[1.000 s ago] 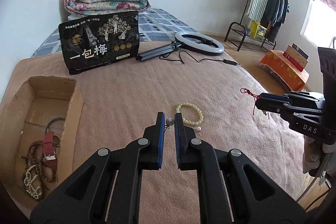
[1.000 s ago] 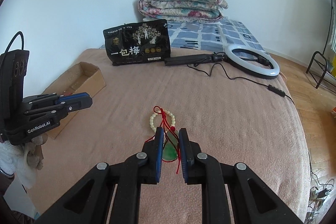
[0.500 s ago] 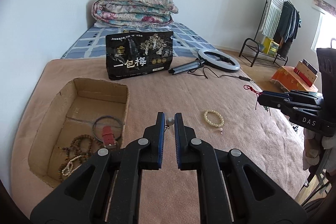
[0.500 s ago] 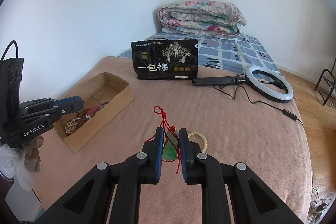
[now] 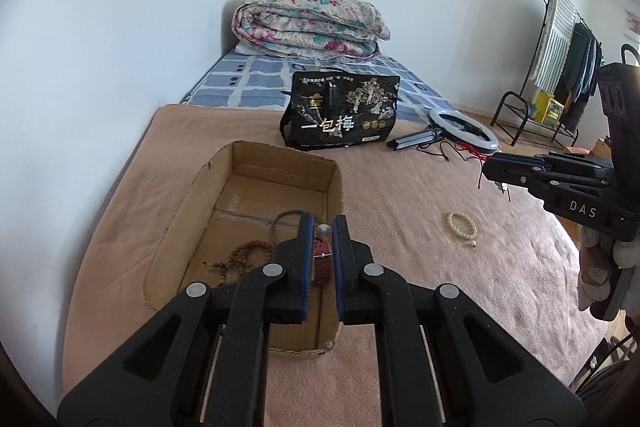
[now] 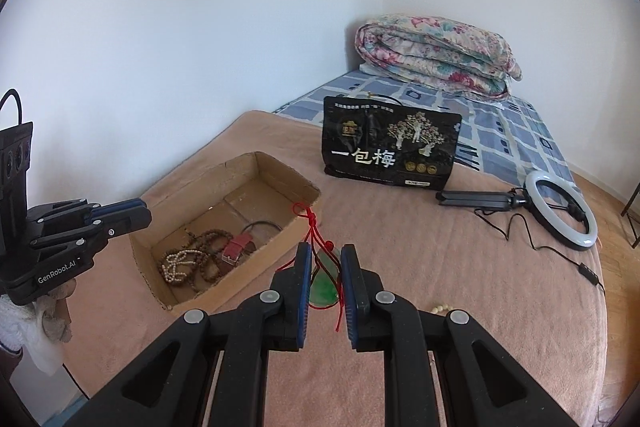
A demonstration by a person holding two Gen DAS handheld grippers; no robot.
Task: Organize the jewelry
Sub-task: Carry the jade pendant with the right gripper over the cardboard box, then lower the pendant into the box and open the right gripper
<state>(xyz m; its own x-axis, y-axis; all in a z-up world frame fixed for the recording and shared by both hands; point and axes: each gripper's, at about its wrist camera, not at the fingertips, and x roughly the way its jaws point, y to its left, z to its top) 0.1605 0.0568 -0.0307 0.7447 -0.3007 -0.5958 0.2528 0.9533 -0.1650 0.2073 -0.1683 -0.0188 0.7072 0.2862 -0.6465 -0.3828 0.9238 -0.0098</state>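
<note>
My left gripper (image 5: 322,227) is shut on a small pearl piece (image 5: 323,229) and hangs over the right side of the open cardboard box (image 5: 240,163). The box (image 6: 280,167) holds brown bead strands (image 6: 208,247), a pale bead strand (image 6: 180,261), a red watch (image 6: 236,249) and a dark cord loop. My right gripper (image 6: 325,255) is shut on a green jade pendant (image 6: 323,291) with red cord (image 6: 310,223), held above the blanket right of the box. A cream bead bracelet (image 5: 462,224) lies on the pink blanket.
A black snack bag (image 5: 340,119) stands behind the box. A ring light (image 6: 560,211) with tripod and cable lies at the right. A folded floral quilt (image 5: 312,27) sits at the bed's head. A clothes rack (image 5: 560,67) stands off the bed.
Both grippers have swung left toward the box. My left gripper now hangs over the box with the pearl piece. My right gripper has carried the pendant away from the bracelet.
</note>
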